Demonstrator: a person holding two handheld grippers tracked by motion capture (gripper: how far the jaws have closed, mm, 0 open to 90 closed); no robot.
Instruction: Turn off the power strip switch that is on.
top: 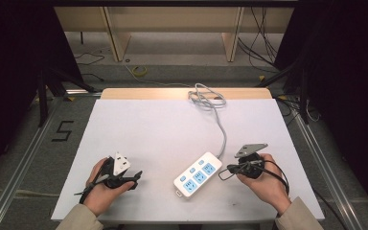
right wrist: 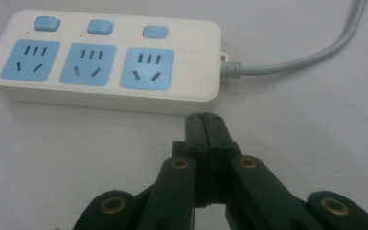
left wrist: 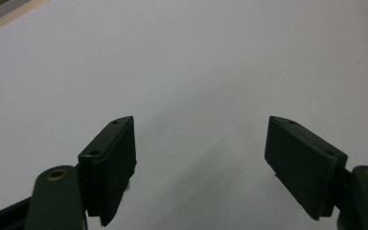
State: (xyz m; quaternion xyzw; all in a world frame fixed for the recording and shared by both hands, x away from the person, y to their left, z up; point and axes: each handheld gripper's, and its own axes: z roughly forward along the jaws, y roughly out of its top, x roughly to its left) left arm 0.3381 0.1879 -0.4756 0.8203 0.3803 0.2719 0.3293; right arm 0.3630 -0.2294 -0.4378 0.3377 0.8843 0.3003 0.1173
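Pressing a rocker switch, judged the step in hand: right gripper (right wrist: 204, 116), jaws closed together, empty, just beside power strip (right wrist: 103, 57) at table (top: 139, 129) centre-right. Left gripper (left wrist: 201, 158) wide open, empty. Advice: approach one blue switch (right wrist: 154, 32) squarely; press lightly.

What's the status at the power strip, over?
Left tool open, empty. Right tool shut, empty, just short of the power strip. Nothing in the way.
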